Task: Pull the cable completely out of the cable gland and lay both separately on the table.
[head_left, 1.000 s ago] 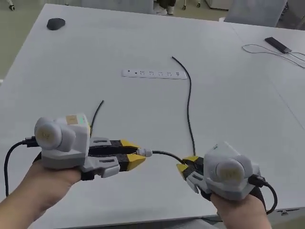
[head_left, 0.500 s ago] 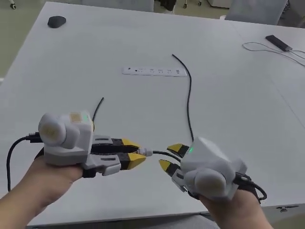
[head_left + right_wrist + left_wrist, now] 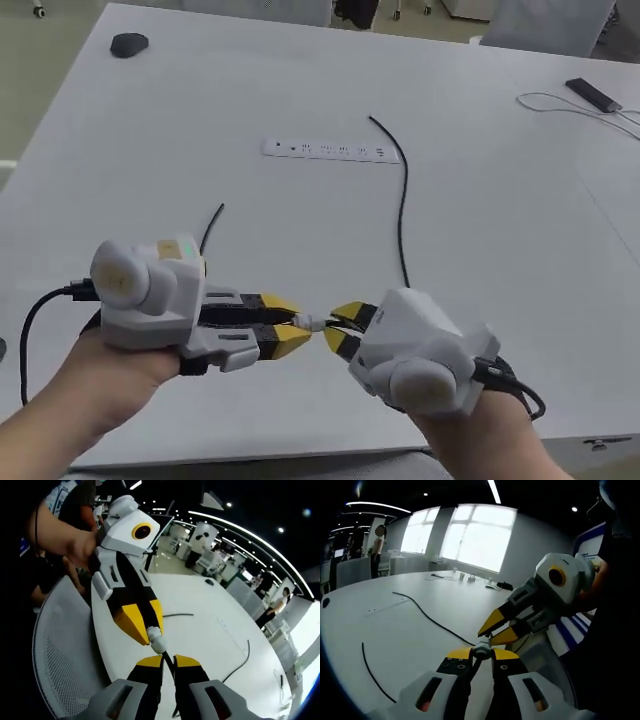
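A white cable gland (image 3: 313,323) sits threaded on a long black cable (image 3: 403,215).

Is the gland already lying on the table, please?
No, the left gripper holds the gland in its jaw tips, off the table, with the cable running from it.

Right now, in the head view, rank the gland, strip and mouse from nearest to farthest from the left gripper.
1. Gland: clamped at the tips of the left gripper.
2. Strip: well ahead, lying flat, slightly to the right.
3. Mouse: at the far left corner, beyond the strip.
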The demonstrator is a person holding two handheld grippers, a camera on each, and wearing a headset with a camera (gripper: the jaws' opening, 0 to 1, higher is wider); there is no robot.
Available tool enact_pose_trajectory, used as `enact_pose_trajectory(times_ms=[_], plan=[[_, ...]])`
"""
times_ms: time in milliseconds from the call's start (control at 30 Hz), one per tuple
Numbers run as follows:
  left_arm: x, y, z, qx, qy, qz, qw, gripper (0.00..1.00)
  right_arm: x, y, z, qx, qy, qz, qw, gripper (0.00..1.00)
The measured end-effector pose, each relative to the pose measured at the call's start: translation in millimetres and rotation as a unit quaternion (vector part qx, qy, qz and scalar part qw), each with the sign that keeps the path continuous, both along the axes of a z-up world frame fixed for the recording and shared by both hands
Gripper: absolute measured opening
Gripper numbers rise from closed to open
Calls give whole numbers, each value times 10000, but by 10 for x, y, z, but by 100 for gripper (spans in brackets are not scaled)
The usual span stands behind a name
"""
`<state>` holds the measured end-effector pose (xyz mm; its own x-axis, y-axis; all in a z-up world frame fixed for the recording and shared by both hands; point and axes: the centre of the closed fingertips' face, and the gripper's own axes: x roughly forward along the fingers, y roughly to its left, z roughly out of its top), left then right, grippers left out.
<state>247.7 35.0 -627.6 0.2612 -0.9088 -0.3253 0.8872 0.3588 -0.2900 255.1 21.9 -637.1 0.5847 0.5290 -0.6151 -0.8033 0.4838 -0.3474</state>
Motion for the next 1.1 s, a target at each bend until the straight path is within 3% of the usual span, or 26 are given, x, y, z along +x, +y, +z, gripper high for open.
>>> enact_pose_trajectory(times_ms=[233, 600, 833, 1100], plan=[[1, -19, -1, 19, -2, -22, 10000, 15, -10, -24, -28, 26, 18, 66, 10000, 1], [-3, -19, -28, 84, 12, -73, 9999, 15, -26, -30, -77, 218, 239, -50, 9995, 0], [46, 1, 15, -56, 81, -7, 10000, 15, 50, -144, -74, 293, 278, -299, 9987, 0], [75, -11, 34, -29, 9, 20, 10000, 15, 100, -249, -121, 520, 474, -607, 9957, 0]])
